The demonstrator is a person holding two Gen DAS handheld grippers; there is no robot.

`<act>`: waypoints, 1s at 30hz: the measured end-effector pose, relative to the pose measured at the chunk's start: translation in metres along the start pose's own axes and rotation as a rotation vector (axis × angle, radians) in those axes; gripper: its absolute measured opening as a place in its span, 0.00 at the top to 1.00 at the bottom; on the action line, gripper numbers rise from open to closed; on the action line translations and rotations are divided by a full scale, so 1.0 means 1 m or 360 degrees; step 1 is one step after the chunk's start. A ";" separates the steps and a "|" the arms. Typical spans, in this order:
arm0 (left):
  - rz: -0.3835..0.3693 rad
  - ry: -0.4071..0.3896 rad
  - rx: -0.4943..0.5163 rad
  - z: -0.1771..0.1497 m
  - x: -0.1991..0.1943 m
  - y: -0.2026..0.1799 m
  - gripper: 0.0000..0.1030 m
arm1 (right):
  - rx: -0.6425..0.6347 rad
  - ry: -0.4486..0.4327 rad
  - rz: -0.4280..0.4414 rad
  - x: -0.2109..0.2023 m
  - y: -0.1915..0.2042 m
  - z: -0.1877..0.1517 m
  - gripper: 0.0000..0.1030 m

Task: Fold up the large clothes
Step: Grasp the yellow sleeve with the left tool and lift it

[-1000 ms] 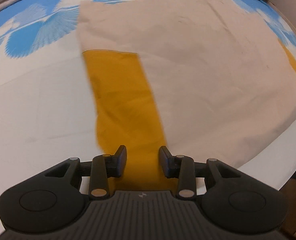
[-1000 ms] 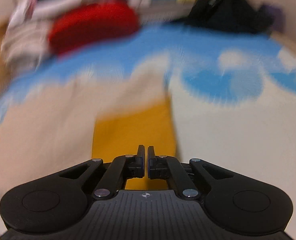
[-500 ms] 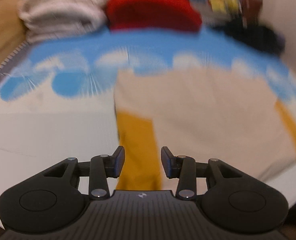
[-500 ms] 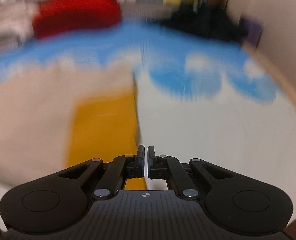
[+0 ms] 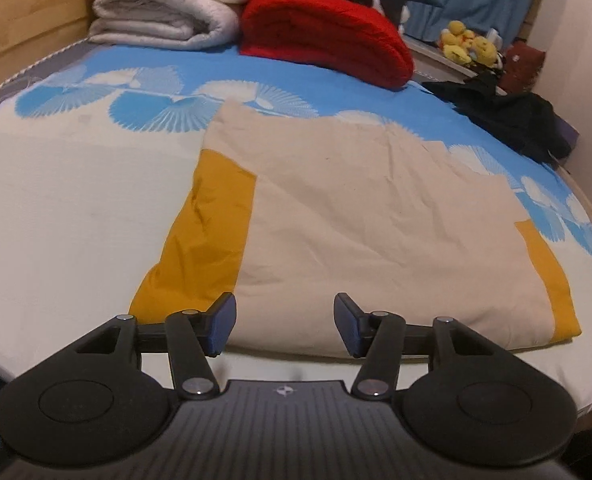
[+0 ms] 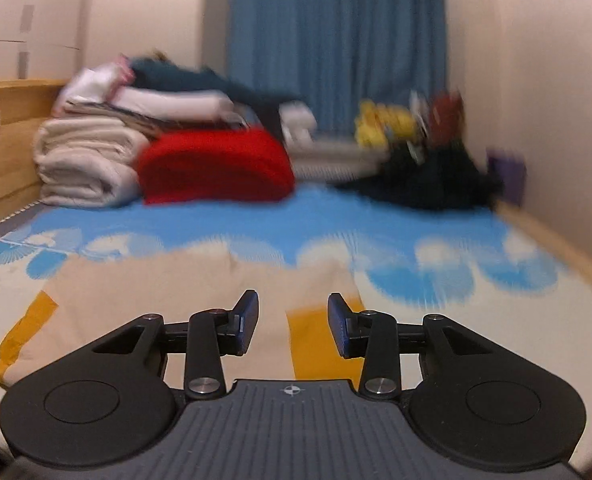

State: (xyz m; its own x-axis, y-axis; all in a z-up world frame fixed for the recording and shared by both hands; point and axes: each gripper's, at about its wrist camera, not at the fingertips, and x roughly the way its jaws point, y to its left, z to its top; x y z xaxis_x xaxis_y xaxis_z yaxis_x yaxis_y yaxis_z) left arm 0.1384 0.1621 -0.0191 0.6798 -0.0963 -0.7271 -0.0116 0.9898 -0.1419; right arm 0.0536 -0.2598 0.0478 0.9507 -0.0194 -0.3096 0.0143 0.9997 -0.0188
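Left gripper: we saw its jaws opening, nothing between them.
Right gripper: our jaws were opening too, empty.
Beige-and-mustard garment: we found it lying folded flat on the bedsheet, just ahead of both grippers.

Dim warm indoor light; left wrist view sharp, right wrist view motion-blurred; fisheye bending, dark corners.
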 end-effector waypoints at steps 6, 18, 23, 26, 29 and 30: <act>-0.0051 0.0096 -0.0210 -0.002 0.020 0.021 0.43 | -0.0079 0.0076 -0.0047 0.017 0.015 -0.008 0.62; -0.0205 0.0329 -0.0667 -0.007 0.058 0.048 0.31 | 0.0013 0.0128 -0.0037 0.018 0.021 -0.011 0.62; -0.0191 0.0392 -0.1001 -0.019 0.078 0.073 0.28 | 0.0028 0.0142 -0.0017 0.020 0.019 -0.012 0.62; -0.0203 0.0359 -0.1175 -0.027 0.084 0.087 0.29 | 0.0043 0.0141 0.0001 0.020 0.019 -0.011 0.62; -0.0241 0.0278 -0.1324 -0.030 0.087 0.096 0.28 | 0.0047 0.0139 0.0025 0.020 0.016 -0.011 0.62; -0.0249 0.0249 -0.1393 -0.033 0.088 0.100 0.28 | 0.0048 0.0140 0.0032 0.020 0.016 -0.011 0.62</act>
State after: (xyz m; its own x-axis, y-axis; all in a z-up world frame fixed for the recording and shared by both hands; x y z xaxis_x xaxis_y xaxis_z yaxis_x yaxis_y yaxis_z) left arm 0.1729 0.2488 -0.1191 0.6136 -0.2995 -0.7306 -0.5251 0.5362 -0.6609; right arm 0.0693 -0.2444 0.0313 0.9200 0.0011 -0.3919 0.0058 0.9998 0.0165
